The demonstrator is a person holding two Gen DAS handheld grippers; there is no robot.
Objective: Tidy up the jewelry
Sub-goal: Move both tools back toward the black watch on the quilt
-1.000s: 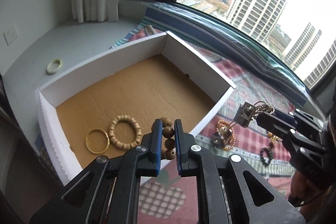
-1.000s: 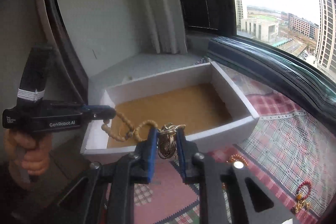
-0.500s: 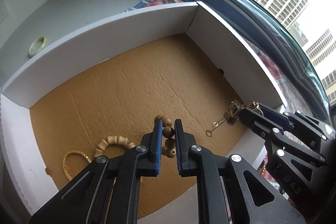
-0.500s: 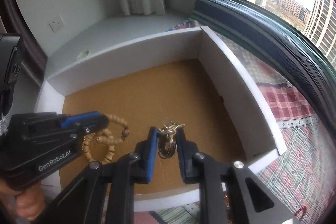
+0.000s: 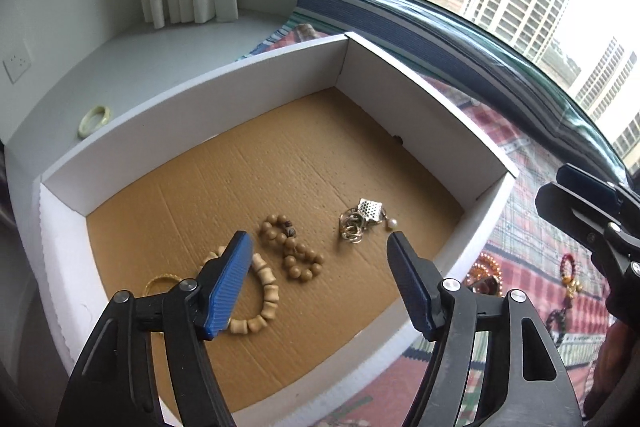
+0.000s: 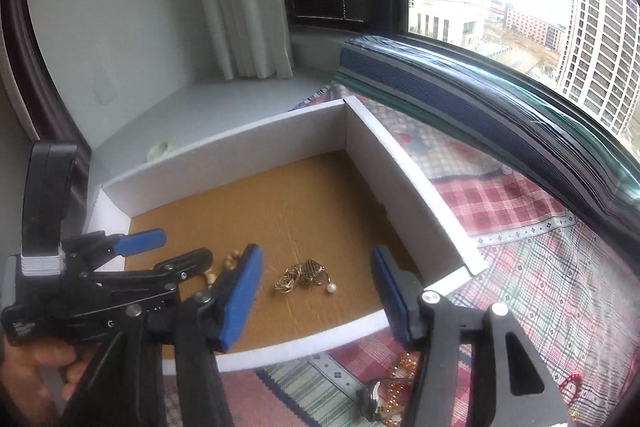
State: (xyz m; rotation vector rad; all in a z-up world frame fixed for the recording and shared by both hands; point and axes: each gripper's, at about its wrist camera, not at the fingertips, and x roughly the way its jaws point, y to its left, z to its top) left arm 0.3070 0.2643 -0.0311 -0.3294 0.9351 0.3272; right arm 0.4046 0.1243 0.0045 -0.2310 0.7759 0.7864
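Note:
A white box (image 5: 192, 87) with a brown cardboard floor holds the jewelry. A round-bead wooden bracelet (image 5: 290, 253) lies twisted on the floor, beside a chunky wooden bracelet (image 5: 262, 301) and a thin gold bangle (image 5: 160, 281). A gold chain piece with a pearl (image 5: 362, 223) lies to their right; it also shows in the right wrist view (image 6: 304, 277). My left gripper (image 5: 318, 255) is open and empty above the beads. My right gripper (image 6: 316, 265) is open and empty above the chain, and shows at the right edge of the left wrist view (image 5: 580, 193).
A plaid cloth (image 6: 540, 267) lies right of the box with orange beads (image 6: 400, 385) and a red bead piece (image 5: 568, 273) on it. A pale green ring (image 5: 95, 115) sits on the white ledge behind the box. The window frame (image 6: 480, 95) runs along the right.
Both grippers opened and drew back. The round-bead bracelet and the gold chain piece dropped from the jaws and now lie on the box floor.

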